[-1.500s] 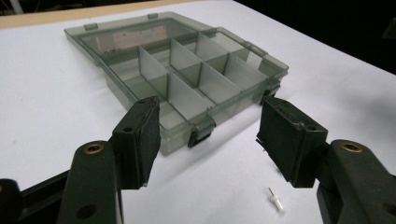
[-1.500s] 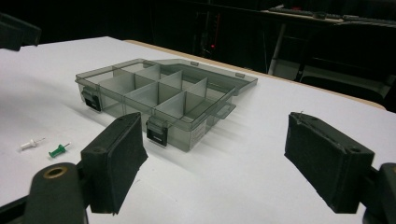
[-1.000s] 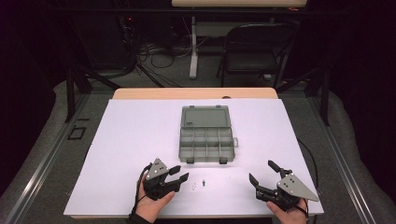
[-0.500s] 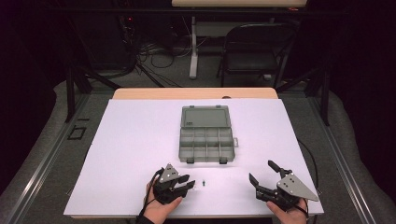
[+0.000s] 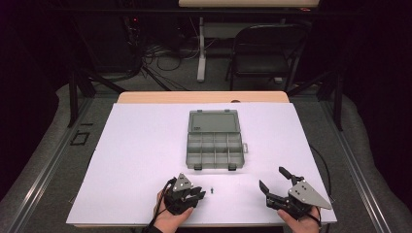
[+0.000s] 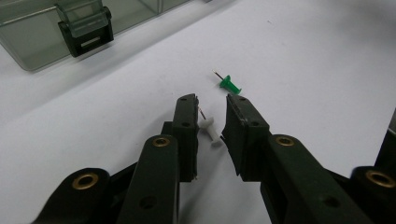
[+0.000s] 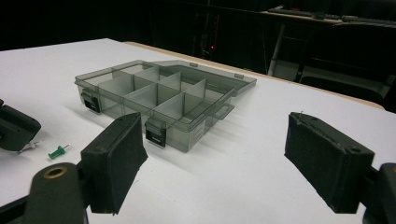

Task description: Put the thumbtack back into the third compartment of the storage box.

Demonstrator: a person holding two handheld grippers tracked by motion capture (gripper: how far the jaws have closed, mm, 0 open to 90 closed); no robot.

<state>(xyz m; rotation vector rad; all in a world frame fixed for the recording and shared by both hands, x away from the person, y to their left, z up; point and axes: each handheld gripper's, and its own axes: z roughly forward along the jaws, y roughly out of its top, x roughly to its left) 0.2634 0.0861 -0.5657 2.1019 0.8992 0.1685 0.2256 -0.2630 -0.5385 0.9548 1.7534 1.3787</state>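
White pushpin (image 6: 208,129) lies between the closing left tool's (image 6: 210,122) unclenched jaws, needle pointing away toward the box.

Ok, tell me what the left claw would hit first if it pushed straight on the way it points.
The small white plastic push pin lying between the jaws of the left claw, which have just been closing. Past it, probably the green push pin, though depth is hard to judge.

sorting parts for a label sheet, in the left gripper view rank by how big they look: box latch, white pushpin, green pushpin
1. box latch, clearly largest.
2. white pushpin between the left gripper jaws.
3. green pushpin.
The pins look near alike; the white one lies closer to the camera, so their order is unsure.
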